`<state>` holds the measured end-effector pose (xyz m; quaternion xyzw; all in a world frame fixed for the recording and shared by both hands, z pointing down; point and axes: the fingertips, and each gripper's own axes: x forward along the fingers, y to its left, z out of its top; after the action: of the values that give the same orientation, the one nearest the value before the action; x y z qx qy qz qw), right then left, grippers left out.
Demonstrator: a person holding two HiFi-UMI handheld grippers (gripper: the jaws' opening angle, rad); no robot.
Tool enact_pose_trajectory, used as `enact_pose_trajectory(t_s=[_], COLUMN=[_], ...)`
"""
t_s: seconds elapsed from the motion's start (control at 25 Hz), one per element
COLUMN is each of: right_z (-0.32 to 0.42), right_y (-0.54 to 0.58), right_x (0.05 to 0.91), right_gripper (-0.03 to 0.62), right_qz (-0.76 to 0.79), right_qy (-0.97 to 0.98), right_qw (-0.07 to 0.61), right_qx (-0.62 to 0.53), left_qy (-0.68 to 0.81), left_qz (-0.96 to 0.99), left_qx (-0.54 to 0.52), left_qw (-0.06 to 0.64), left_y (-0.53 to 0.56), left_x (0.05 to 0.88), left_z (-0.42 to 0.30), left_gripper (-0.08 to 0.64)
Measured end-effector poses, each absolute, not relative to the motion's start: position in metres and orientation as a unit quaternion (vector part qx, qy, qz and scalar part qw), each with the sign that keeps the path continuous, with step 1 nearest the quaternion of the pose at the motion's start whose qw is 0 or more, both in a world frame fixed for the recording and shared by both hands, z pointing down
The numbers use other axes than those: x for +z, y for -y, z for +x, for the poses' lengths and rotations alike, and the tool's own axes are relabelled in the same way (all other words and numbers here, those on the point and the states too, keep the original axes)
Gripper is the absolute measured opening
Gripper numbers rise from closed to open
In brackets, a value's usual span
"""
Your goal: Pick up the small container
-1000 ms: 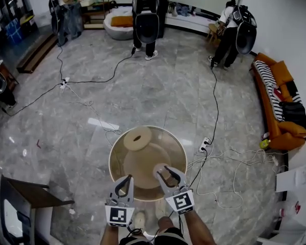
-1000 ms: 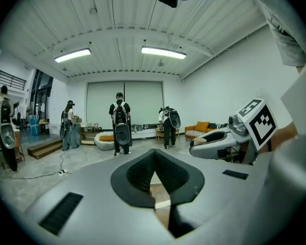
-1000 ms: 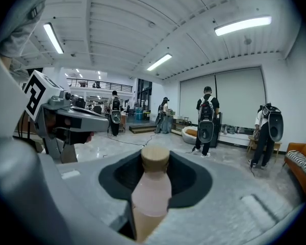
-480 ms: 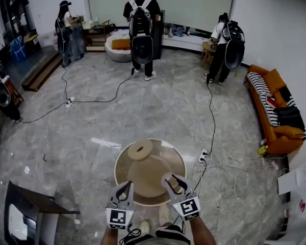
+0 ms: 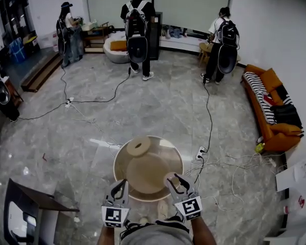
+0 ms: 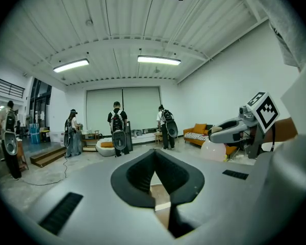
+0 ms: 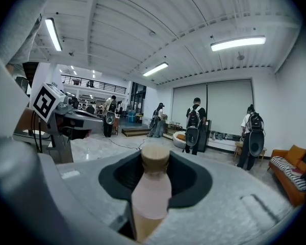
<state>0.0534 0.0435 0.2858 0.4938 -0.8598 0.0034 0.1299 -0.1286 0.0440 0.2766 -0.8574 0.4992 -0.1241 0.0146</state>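
While clamped on the small container (image 7: 152,193), hangs over the near right rim of the round table (image 5: 143,173) in the head view. Meaning the right gripper (image 5: 173,181): jaws kept partly apart by the container's body, pads pressing it from both sides. Pale pinkish body, tan cap, cap end uppermost in the right gripper view and poking up past the dark jaw pads. Cannot tell whether lifted clear of the table top or touching it.

Left gripper (image 5: 120,187) just to the left, over the near left rim, apart from the container. Jaws drawn together at the tips, nothing gripped between them. Only a sliver of pale table top visible through the slit in the left gripper view. Square-marker cubes (image 5: 113,216) on both, at the end nearest the person.

On the far left part of the table, a flat round disc (image 5: 138,147), same wood colour as the table. Grey marbled floor (image 5: 92,121) all around, crossed by black and white cables (image 5: 229,165) to the right of the table. Far across the room, three people (image 5: 136,29) standing, two of them with large dark packs on their backs. Orange sofa (image 5: 273,119) along the right wall.
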Motion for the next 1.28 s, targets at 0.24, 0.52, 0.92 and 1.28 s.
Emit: enact_pose_trajectory(t_s=[0.24, 0.52, 0.92, 1.28], right_z=[0.058, 0.059, 0.062, 0.064], right_y=[-0.053, -0.056, -0.053, -0.051], right_x=[0.284, 0.285, 0.282, 0.278], right_gripper=[0.135, 0.135, 0.135, 0.135], right_qz=[0.497, 0.498, 0.497, 0.498], right_qy=[0.859, 0.858, 0.859, 0.858], right_qw=[0.124, 0.127, 0.126, 0.127], right_qx=[0.004, -0.003, -0.003, -0.001], left_qy=[-0.497, -0.494, -0.492, -0.493], left_qz=[-0.859, -0.861, -0.862, -0.861], left_qx=[-0.122, -0.121, -0.123, -0.124], left_qw=[0.015, 0.013, 0.010, 0.008], left_y=[-0.048, -0.052, -0.049, -0.048], left_x=[0.275, 0.278, 0.278, 0.281], left_z=[-0.124, -0.121, -0.117, -0.115], left_gripper=[0.017, 0.017, 0.017, 0.017])
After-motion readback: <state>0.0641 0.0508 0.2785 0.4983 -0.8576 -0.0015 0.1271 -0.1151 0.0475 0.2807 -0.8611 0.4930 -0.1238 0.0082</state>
